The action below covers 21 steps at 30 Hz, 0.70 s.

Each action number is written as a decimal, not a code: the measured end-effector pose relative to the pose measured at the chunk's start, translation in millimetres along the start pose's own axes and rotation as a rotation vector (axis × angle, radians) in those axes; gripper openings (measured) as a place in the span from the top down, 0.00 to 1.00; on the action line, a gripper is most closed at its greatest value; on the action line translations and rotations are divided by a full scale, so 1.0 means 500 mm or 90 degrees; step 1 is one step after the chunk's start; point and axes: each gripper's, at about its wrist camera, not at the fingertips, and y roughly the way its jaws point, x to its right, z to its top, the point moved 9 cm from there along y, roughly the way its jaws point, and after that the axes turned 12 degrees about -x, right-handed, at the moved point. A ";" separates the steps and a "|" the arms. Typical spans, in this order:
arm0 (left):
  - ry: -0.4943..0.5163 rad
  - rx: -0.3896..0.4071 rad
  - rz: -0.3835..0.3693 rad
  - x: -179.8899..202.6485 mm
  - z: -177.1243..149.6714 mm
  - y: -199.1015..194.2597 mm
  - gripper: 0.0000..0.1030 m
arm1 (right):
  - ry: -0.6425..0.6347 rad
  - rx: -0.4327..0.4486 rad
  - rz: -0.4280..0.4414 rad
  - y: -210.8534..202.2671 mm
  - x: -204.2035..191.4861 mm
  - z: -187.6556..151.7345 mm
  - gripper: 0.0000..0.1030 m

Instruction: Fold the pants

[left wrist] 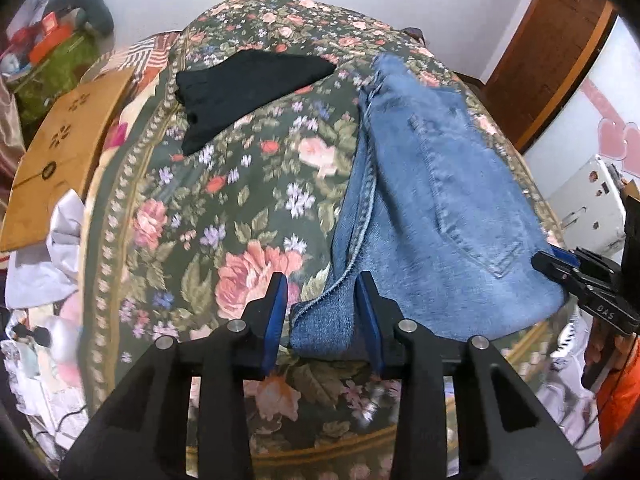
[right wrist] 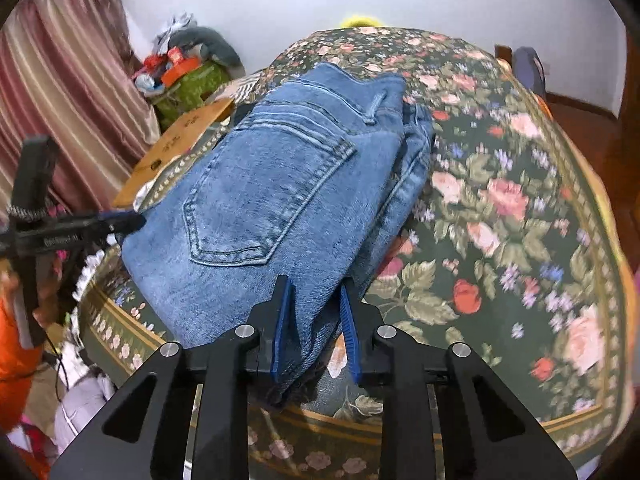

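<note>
Left gripper (left wrist: 322,304) pinching near corner of folded blue denim jeans (left wrist: 432,200), right gripper (right wrist: 316,312) clamped on opposite near edge, floral bedspread (left wrist: 240,208) beneath, black garment (left wrist: 248,88) far left.

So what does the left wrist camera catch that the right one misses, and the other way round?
Only the left view shows the black cloth lying on the bed, apart from the jeans, and a white box at the right edge. Only the right view shows the striped curtain and the jeans' back pocket in full. Both show the folded jeans on the floral bedspread, the wooden board, and a hand-held gripper at each near corner: left, right.
</note>
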 end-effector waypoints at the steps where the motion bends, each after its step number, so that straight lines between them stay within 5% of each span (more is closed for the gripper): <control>1: 0.001 0.013 -0.001 -0.001 0.010 -0.019 0.65 | -0.007 0.007 -0.010 -0.014 0.003 0.009 0.78; 5: 0.023 0.075 -0.002 0.006 0.083 -0.094 0.57 | -0.003 0.062 -0.030 -0.069 0.045 0.082 0.59; 8: 0.043 0.084 0.000 0.023 0.148 -0.095 0.51 | 0.019 0.090 -0.019 -0.072 0.072 0.131 0.58; 12: 0.071 0.060 -0.011 0.062 0.223 -0.037 0.50 | 0.047 0.098 -0.012 -0.032 0.112 0.194 0.58; 21: 0.119 -0.038 -0.055 0.135 0.296 0.106 0.50 | 0.045 0.019 0.014 0.119 0.163 0.272 0.58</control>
